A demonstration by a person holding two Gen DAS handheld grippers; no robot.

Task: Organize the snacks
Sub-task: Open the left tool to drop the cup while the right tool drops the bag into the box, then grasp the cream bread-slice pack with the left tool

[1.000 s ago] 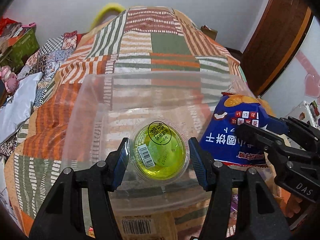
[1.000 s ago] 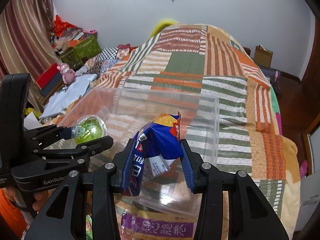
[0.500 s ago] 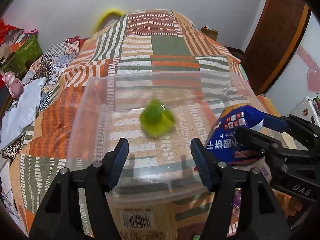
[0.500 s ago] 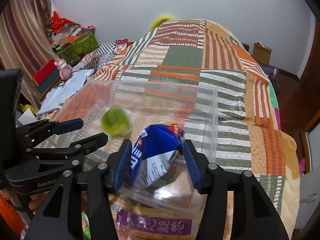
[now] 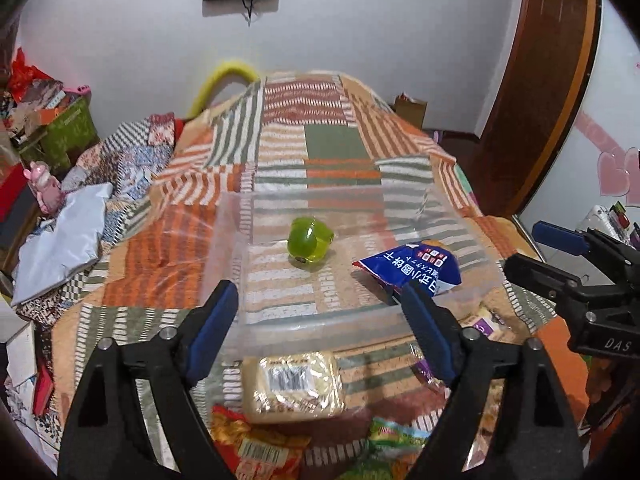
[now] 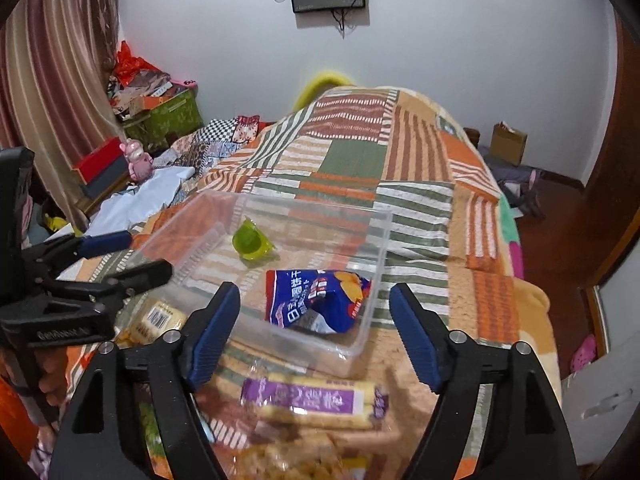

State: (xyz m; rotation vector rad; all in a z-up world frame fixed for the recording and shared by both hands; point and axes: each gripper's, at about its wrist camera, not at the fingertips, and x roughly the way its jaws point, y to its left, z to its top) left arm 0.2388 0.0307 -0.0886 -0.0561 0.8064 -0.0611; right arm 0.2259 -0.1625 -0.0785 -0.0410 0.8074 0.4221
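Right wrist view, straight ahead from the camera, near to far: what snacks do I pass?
Purple packet → blue bag in the clear bin → green jelly cup, also in the bin.

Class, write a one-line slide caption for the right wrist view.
Open right gripper above a clear bin holding a green jelly cup and blue snack bag.

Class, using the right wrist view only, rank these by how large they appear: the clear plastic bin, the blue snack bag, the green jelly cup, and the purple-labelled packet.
1. clear plastic bin
2. purple-labelled packet, though it lies nearest the camera, which enlarges it, and is blurred
3. blue snack bag
4. green jelly cup
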